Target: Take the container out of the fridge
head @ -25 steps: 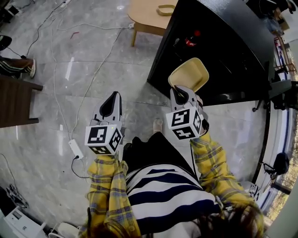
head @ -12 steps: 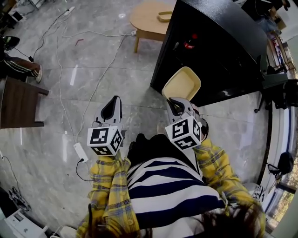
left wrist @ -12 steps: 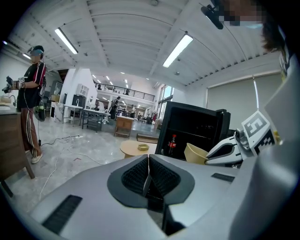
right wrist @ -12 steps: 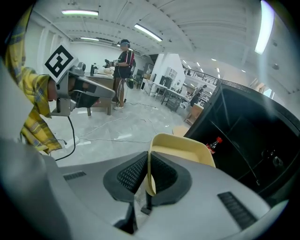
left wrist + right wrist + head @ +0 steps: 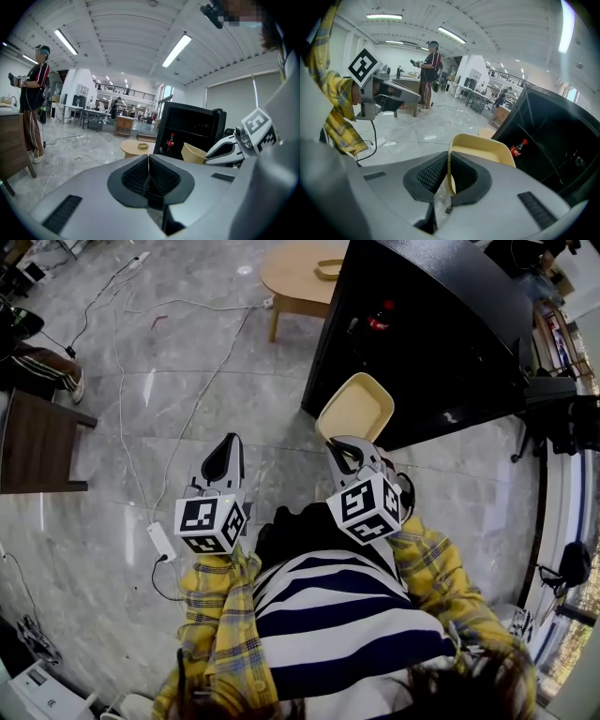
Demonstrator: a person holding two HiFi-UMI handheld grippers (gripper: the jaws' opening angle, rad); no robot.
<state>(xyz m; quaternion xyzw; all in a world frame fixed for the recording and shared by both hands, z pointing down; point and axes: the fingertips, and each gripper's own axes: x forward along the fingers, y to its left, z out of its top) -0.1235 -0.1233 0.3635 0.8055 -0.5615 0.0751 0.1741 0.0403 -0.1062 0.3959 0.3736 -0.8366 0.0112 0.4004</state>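
A pale yellow container (image 5: 357,407) hangs in the air just in front of the black fridge (image 5: 441,324), with my right gripper (image 5: 343,448) shut on its near rim. In the right gripper view the container (image 5: 480,151) rim is pinched between the two black pads. My left gripper (image 5: 225,451) is shut with nothing in it, held over the floor to the left of the container. From the left gripper view, the jaws (image 5: 148,174) meet and the container (image 5: 193,153) shows to the right. A red-capped cola bottle (image 5: 382,319) stands inside the open fridge.
A round wooden table (image 5: 300,276) with a small tray (image 5: 329,270) stands left of the fridge. White cables and a power strip (image 5: 162,542) lie on the marble floor. A dark wooden bench (image 5: 37,442) is at the left. A person (image 5: 428,75) with grippers stands in the distance.
My right gripper has drawn the container a little back and to the left, away from the fridge. My left gripper has stayed about where it was.
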